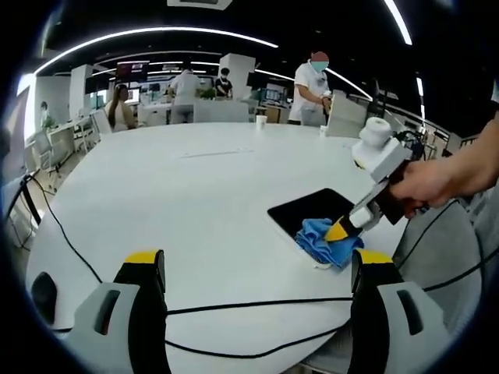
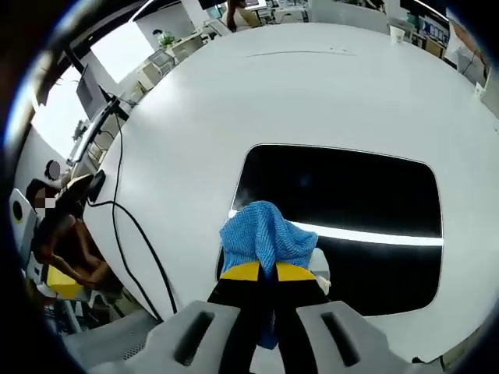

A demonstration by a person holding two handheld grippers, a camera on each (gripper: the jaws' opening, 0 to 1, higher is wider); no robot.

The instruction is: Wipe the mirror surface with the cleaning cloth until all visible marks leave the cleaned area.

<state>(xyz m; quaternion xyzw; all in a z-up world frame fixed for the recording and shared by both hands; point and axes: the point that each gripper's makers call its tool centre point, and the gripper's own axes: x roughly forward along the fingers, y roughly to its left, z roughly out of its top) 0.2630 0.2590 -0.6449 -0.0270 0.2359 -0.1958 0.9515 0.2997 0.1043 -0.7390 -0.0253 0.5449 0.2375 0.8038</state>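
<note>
Jaws of your right gripper [image 2: 260,273] are pinched on the crumpled blue cleaning cloth [image 2: 267,232] — it lies on the near edge of the dark rectangular mirror [image 2: 351,195], flat on the white table [image 1: 195,195]. Your left gripper [image 1: 257,261] hangs wide apart, holding nothing — well short of the mirror.

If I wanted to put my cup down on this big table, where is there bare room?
The white table is bare across its wide middle, between the mirror and the far edge. It is crowded at the mirror, where the right hand-held gripper presses the blue cloth, and along the near edge, where black cables run.
</note>
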